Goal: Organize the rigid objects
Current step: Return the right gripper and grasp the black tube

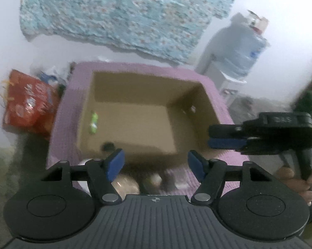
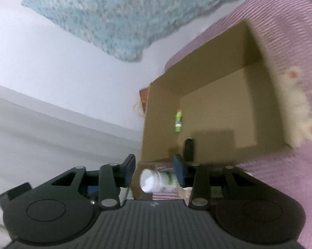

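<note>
Your box (image 1: pixel 135 112) sits open on the purple mat (image 1: pixel 201 76), filling the middle of your left view. Inside it, a green bottle (image 1: pixel 93 122) lies at 9 o'clock by the wall and a dark item (image 1: pixel 108 146) at 7 o'clock. Your left gripper (image 1: pixel 156 166) hovers at the near rim, jaws wide and bare. Your right gripper (image 2: pixel 154 171), at 3 o'clock, has narrower jaws around a white bottle (image 2: pixel 156 180); contact is unclear.

My box (image 1: pixel 135 112) is plain brown, sitting on a lilac ribbed cloth (image 1: pixel 197 178). Inside lie a bright green bottle (image 1: pixel 93 122) and something black (image 2: pixel 189 148) (too blurred to name). My pads (image 1: pixel 115 164) are blue. A pale-blue flowered blanket (image 1: pixel 122 14) hangs behind; the bag (image 1: pixel 29 103) is red.
</note>
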`<state>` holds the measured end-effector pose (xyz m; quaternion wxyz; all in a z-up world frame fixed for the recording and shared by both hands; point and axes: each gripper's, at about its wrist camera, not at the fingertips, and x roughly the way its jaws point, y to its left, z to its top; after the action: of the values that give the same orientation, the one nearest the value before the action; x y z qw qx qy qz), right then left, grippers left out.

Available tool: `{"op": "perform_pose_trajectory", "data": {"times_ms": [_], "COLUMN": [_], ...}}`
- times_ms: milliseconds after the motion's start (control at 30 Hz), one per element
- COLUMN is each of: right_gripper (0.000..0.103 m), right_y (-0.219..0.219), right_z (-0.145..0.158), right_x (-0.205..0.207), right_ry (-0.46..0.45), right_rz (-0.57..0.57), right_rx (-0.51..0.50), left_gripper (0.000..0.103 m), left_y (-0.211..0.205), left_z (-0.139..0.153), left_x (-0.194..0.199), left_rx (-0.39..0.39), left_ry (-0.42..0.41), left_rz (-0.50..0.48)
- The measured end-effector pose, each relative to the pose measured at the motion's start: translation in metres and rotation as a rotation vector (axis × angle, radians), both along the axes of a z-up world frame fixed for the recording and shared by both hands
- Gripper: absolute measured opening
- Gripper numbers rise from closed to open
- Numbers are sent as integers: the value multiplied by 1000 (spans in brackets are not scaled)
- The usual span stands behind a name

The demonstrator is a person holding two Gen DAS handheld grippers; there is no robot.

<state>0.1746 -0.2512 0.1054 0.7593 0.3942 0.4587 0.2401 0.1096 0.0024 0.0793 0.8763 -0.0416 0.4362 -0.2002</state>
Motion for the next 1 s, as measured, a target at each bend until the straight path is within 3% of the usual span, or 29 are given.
{"op": "perform_pose_trajectory", "data": {"times_ms": [100, 267, 433, 800, 1000], "right_gripper": [46, 45, 42, 30, 27], "right_y": [-19, -20, 0, 37, 43], "right_z": [-14, -76, -115, -130, -143], "right_x": [-40, -70, -73, -65, -63], "right_ry": [12, 168, 235, 209, 227], "right_rz": [-52, -96, -77, 16, 25], "right_rx": [-34, -51, -111, -277, -286], "left_gripper": [68, 67, 53, 43, 43], "left_y": [-12, -40, -66, -99, -104], "left_z": [-19, -65, -111, -156, -161], "left_x": [-13, -30, -33, -32, -23], "left_rx": [-4, 9, 56, 145, 153], "left_ry": [47, 150, 227, 269, 269], "left_rz": [-57, -150, -215, -256, -259]}}
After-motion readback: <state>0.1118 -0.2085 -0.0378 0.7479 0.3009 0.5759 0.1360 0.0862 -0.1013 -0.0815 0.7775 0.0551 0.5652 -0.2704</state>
